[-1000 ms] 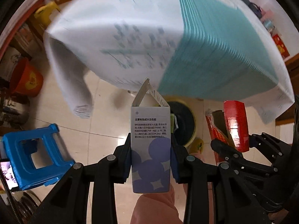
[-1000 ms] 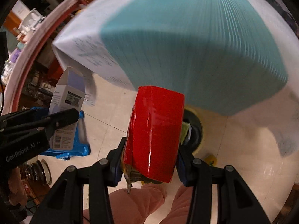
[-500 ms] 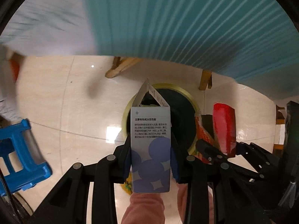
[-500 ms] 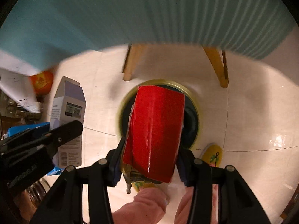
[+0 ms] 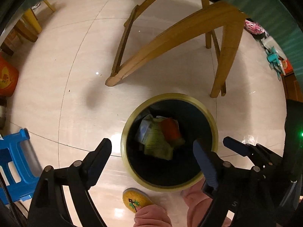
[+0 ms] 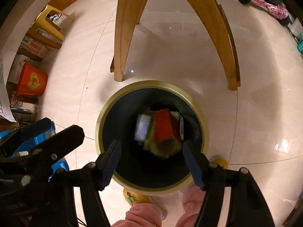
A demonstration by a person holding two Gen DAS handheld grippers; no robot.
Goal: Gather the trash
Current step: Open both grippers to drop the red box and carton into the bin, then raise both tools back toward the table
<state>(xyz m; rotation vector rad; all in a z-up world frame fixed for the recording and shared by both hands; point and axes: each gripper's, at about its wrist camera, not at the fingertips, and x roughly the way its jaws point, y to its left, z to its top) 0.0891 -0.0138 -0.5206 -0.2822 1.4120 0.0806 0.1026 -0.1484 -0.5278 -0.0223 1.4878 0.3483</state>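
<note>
A round dark bin with a yellow-green rim (image 5: 130, 117) (image 6: 106, 102) stands on the tiled floor under both grippers. Inside lie the red packet (image 5: 169, 128) (image 6: 162, 126), the white and purple carton (image 6: 142, 128) and green wrappers (image 5: 157, 143). My left gripper (image 5: 152, 145) is open and empty above the bin's near side. My right gripper (image 6: 151, 147) is open and empty over the bin mouth. The right gripper also shows at the right edge of the left wrist view (image 5: 238, 147); the left gripper shows at the left of the right wrist view (image 6: 43, 132).
Wooden table legs (image 5: 170, 43) (image 6: 123, 37) stand just beyond the bin. A blue plastic stool (image 5: 13, 160) is at the left, an orange bucket (image 6: 31, 80) and a yellow stool (image 6: 49, 28) further left. Pink trouser legs and a yellow slipper (image 5: 136, 200) are just below the bin.
Both grippers have moved down under the table over the bin and opened. The carton and the red packet have left the jaws and now lie in the bin.
</note>
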